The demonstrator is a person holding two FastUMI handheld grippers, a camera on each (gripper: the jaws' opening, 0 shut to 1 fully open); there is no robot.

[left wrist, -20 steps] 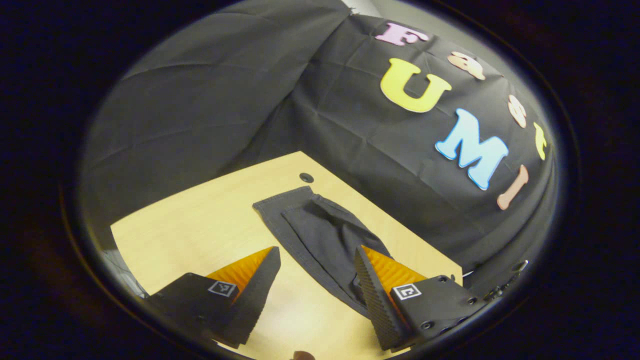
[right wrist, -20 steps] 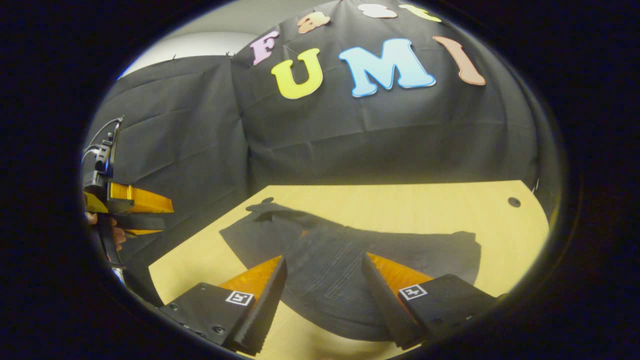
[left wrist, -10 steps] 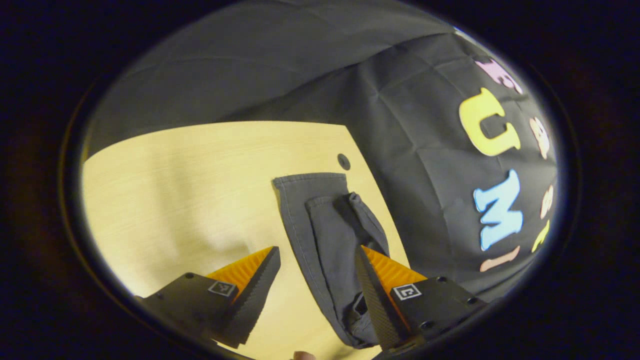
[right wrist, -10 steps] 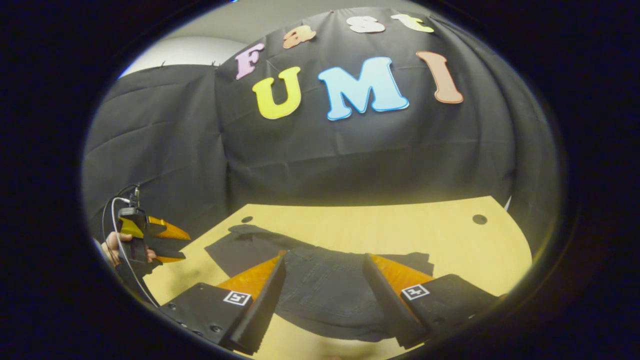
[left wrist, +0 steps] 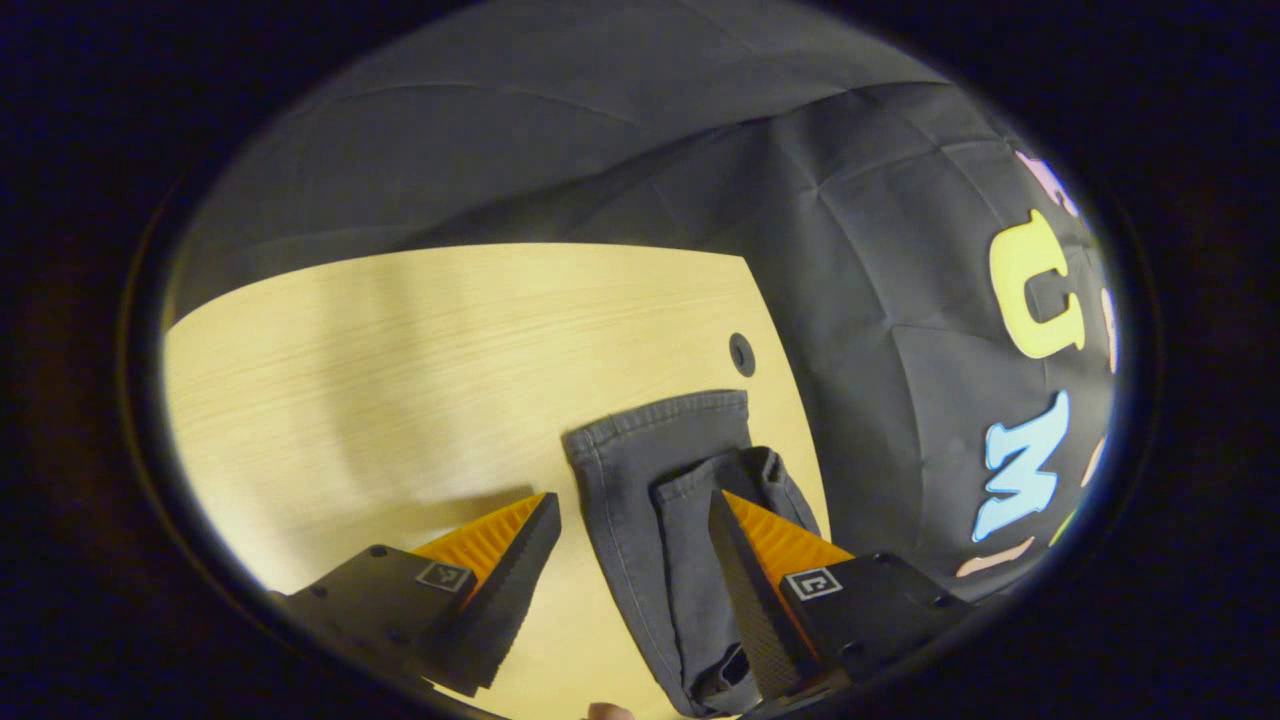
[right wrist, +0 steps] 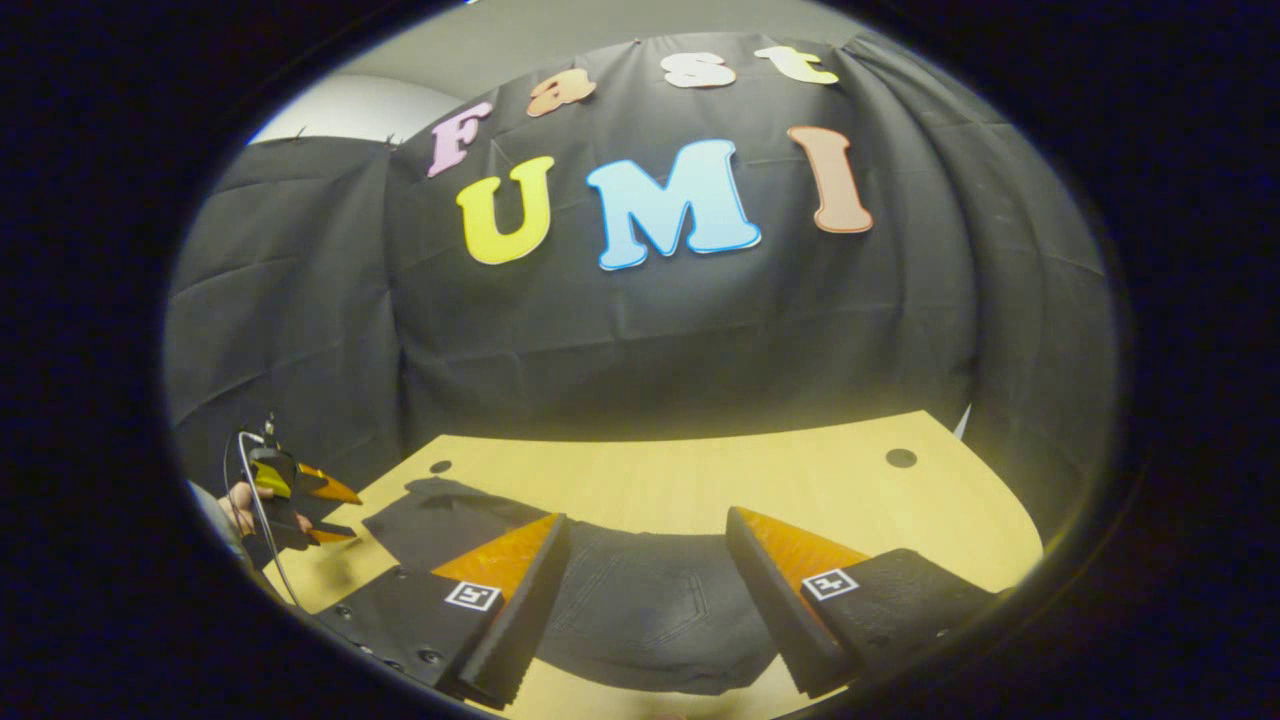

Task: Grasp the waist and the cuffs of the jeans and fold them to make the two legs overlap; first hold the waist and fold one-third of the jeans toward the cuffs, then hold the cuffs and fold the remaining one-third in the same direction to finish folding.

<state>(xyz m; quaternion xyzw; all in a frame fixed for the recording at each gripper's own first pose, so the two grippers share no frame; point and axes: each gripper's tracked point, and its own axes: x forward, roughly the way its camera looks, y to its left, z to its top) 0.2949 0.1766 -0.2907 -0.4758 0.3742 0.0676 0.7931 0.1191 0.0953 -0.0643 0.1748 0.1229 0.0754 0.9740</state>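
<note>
Over the worktop (left wrist: 400,340), both tools have dropped closer to the dark jeans (right wrist: 640,600), left tool (left wrist: 635,545) above the cuffs (left wrist: 690,440), right tool (right wrist: 645,570) above the waist, each with fingers apart, nothing gripped yet.

left gripper view low over cuffs (left wrist: 690,450), right gripper view near waist (right wrist: 650,610), sharing table (left wrist: 400,350)

Recording booth: black cloth wall (right wrist: 650,330), wooden table (right wrist: 700,480).
</note>
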